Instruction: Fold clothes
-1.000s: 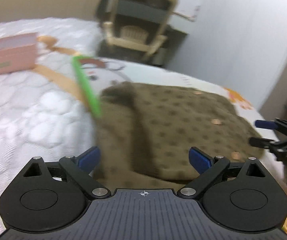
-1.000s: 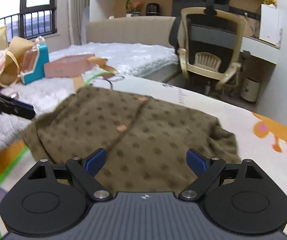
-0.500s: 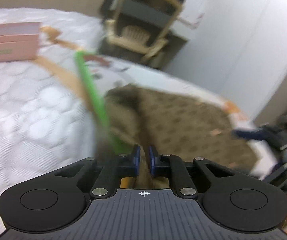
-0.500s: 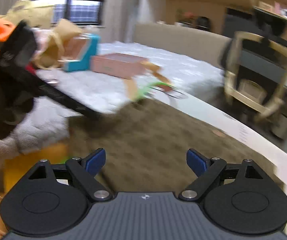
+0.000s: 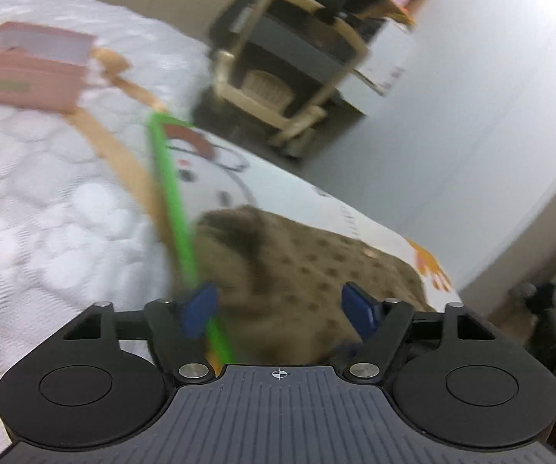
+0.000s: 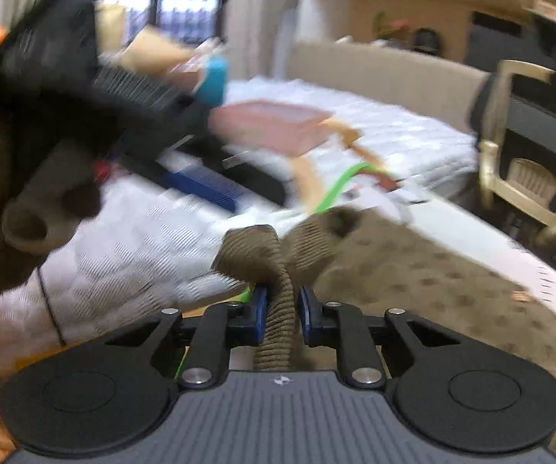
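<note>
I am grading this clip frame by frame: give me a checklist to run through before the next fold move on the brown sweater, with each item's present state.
1. Right gripper shut on a ribbed edge of the sweater: ok.
2. Left gripper holding cloth: not ok, its jaws stand open.
3. Sweater lying flat on the mat: not ok, it is bunched near the grippers.
4. Green mat edge clear of the left fingers: cannot tell, it passes right by one.
5. Pink box apart from the sweater: ok.

Garment: olive-brown knit sweater (image 6: 432, 282), darker dots.
Pose: spread on white printed mat (image 5: 297, 193), partly bunched.
Ribbed edge (image 6: 278, 309): lifted, pinched between right tongs (image 6: 281, 307).
</note>
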Demonstrator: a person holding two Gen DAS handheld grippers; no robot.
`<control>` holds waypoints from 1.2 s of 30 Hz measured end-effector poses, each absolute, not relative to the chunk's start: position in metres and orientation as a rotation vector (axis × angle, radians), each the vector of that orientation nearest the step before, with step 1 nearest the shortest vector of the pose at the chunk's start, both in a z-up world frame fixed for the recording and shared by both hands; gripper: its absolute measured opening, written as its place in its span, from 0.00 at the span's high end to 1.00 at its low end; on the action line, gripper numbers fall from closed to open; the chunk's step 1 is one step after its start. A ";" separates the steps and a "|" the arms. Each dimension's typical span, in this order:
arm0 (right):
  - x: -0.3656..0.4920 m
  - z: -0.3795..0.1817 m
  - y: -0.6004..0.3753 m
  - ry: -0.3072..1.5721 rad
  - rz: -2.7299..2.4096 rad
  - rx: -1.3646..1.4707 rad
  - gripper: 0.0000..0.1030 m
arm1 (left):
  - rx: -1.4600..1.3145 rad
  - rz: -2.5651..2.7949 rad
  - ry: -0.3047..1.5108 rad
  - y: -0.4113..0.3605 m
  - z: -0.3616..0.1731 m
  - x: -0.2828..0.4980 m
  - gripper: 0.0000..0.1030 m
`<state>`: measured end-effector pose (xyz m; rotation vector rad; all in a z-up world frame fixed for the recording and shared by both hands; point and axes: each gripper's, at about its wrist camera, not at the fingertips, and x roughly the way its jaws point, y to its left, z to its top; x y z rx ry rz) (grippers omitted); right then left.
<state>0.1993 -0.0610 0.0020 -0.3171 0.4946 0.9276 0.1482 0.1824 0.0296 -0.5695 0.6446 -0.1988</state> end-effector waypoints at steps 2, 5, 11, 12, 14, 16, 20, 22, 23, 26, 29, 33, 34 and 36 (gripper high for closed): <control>0.205 0.007 -0.071 0.502 0.914 -0.283 0.91 | -0.633 -0.213 0.665 0.187 0.021 0.151 0.09; 0.206 0.005 -0.070 0.508 0.927 -0.293 0.91 | -0.733 -0.251 0.714 0.183 0.004 0.165 0.09; 0.182 0.000 -0.056 0.459 0.978 -0.383 0.25 | -0.687 -0.192 0.760 0.159 -0.007 0.203 0.68; 0.176 -0.001 -0.055 0.436 0.987 -0.404 0.18 | -0.673 -0.191 0.756 0.157 -0.005 0.203 0.72; 0.167 -0.004 -0.048 0.418 1.002 -0.458 0.18 | -0.650 -0.191 0.738 0.157 0.002 0.201 0.80; 0.164 -0.012 -0.033 0.408 0.994 -0.527 0.18 | -0.653 -0.211 0.723 0.156 0.010 0.197 0.80; 0.174 -0.031 0.000 0.409 0.946 -0.623 0.27 | -0.653 -0.274 0.708 0.146 0.021 0.198 0.79; 0.187 -0.030 0.002 0.419 0.906 -0.588 0.61 | -0.639 -0.290 0.700 0.141 0.025 0.199 0.70; 0.192 -0.028 0.000 0.421 0.886 -0.565 0.80 | -0.644 -0.300 0.682 0.143 0.027 0.197 0.67; 0.203 -0.016 -0.018 0.415 0.858 -0.478 0.86 | -0.705 -0.286 0.610 0.159 0.035 0.189 0.27; 0.202 -0.003 -0.038 0.373 0.840 -0.424 0.88 | -0.742 -0.202 0.576 0.174 0.037 0.188 0.18; 0.205 0.028 -0.087 0.292 0.762 -0.288 0.89 | -0.781 -0.167 0.561 0.175 0.044 0.193 0.10; 0.208 0.036 -0.105 0.287 0.730 -0.239 0.89 | -0.762 -0.176 0.551 0.170 0.049 0.194 0.09; 0.216 0.050 -0.151 0.294 0.655 -0.135 0.89 | -0.697 -0.212 0.542 0.151 0.060 0.199 0.09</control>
